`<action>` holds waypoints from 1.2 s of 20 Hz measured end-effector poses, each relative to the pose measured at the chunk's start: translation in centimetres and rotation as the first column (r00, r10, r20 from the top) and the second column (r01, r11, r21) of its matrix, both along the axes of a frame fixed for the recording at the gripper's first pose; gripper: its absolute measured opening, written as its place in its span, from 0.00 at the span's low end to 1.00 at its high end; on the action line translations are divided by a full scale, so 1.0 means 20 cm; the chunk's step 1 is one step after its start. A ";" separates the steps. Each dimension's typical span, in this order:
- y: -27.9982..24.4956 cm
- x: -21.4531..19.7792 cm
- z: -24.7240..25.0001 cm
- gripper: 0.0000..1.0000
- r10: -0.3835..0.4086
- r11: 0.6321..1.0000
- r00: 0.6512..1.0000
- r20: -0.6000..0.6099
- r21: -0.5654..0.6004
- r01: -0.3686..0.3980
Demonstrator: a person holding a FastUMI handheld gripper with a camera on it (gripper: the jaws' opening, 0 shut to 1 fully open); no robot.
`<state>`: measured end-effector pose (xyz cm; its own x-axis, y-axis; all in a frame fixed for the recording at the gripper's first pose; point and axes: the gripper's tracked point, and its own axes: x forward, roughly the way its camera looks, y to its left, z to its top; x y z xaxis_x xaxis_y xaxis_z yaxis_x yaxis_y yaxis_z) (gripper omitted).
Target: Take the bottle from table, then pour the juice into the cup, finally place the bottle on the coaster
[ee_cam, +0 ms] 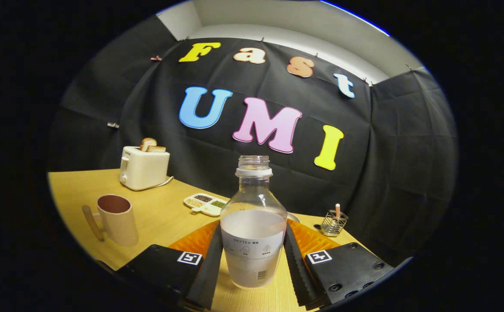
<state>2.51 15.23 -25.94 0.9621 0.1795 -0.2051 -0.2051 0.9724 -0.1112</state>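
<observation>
Clamped upright between ribbed fingers (294,264) of gripper (254,268): uncapped juice bottle (253,225), low over wooden table (165,216); taking step done; next, carry toward mug (117,219), tilt slowly over rim.

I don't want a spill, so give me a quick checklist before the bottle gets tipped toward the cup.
1. Grip: both fingers lie against the sides of the bottle, gripper closed on it: ok.
2. Cap off: the bottle's neck is open: ok.
3. Bottle upright, its base on or just over the table; lifted or not: cannot tell.
4. Liquid level: roughly half full, well below the neck: ok.
5. Cup: upright, mouth open, apart from the toaster: ok.
6. Coaster ready for the bottle afterwards: cannot tell.
</observation>
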 end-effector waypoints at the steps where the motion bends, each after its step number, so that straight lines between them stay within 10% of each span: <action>1: 0.04 0.01 0.01 0.72 0.009 0.999 1.000 -0.008 -0.041 -0.009; 14: 0.32 0.07 0.01 0.72 0.146 0.835 0.987 -0.071 -0.525 -0.161; 24: 0.51 0.05 -0.07 0.72 0.295 0.574 0.948 -0.118 -0.772 -0.275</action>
<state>3.55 25.41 -27.29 0.8956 0.2303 -0.3806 -0.4440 0.4123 -0.7955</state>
